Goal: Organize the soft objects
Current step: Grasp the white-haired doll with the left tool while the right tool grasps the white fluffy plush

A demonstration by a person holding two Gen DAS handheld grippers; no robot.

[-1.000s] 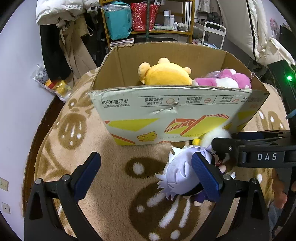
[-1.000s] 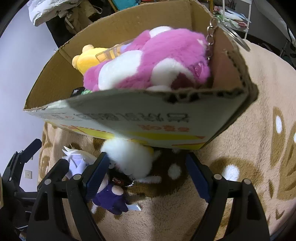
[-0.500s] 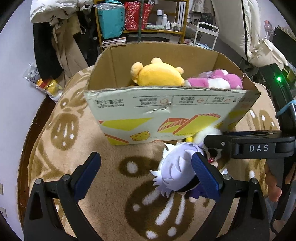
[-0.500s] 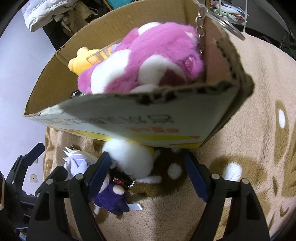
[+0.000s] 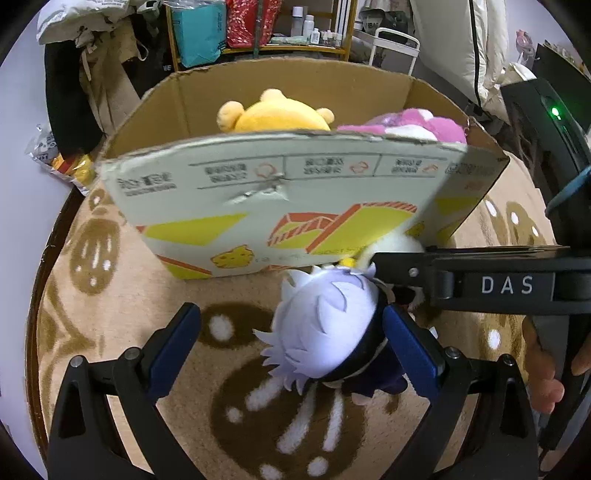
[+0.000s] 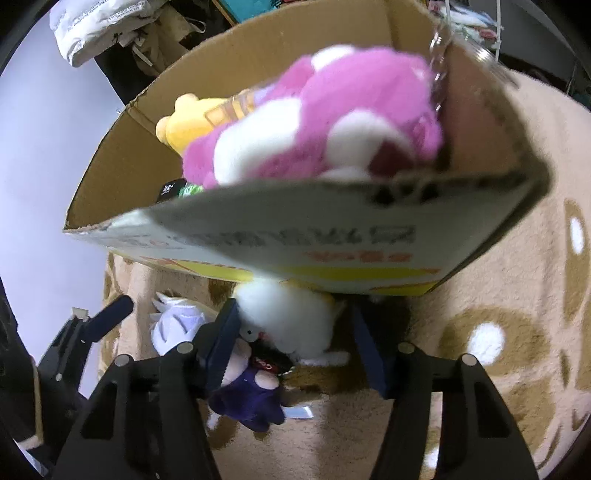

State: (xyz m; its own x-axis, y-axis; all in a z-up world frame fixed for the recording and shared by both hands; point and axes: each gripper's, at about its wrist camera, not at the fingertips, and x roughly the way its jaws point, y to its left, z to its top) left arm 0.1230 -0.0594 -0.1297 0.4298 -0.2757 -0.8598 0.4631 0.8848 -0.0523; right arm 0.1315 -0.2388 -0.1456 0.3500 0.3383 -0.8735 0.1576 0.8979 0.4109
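A cardboard box (image 5: 258, 192) (image 6: 295, 236) stands on the rug and holds a yellow bear plush (image 5: 280, 118) (image 6: 188, 118) and a pink-and-white plush (image 5: 424, 125) (image 6: 332, 118). In front of it lie a white-haired doll in dark purple (image 5: 332, 321) (image 6: 177, 325) and a fluffy white plush (image 5: 399, 243) (image 6: 291, 317). My left gripper (image 5: 291, 350) is open around the doll's head, which lies against the right pad. My right gripper (image 6: 293, 347) straddles the white plush with its jaws closing; a small gap shows at the right pad.
A beige rug with brown prints (image 5: 122, 295) covers the floor. Behind the box are a shelf with bags (image 5: 221, 29), hanging clothes (image 5: 74, 74) and a white cart (image 5: 395, 48). A snack bag (image 5: 55, 155) lies at the left. A person's hand (image 5: 543, 369) grips the right tool.
My left gripper has sunk closer to the doll, which now fills more of the gap. The right gripper's jaws have narrowed around the white plush.
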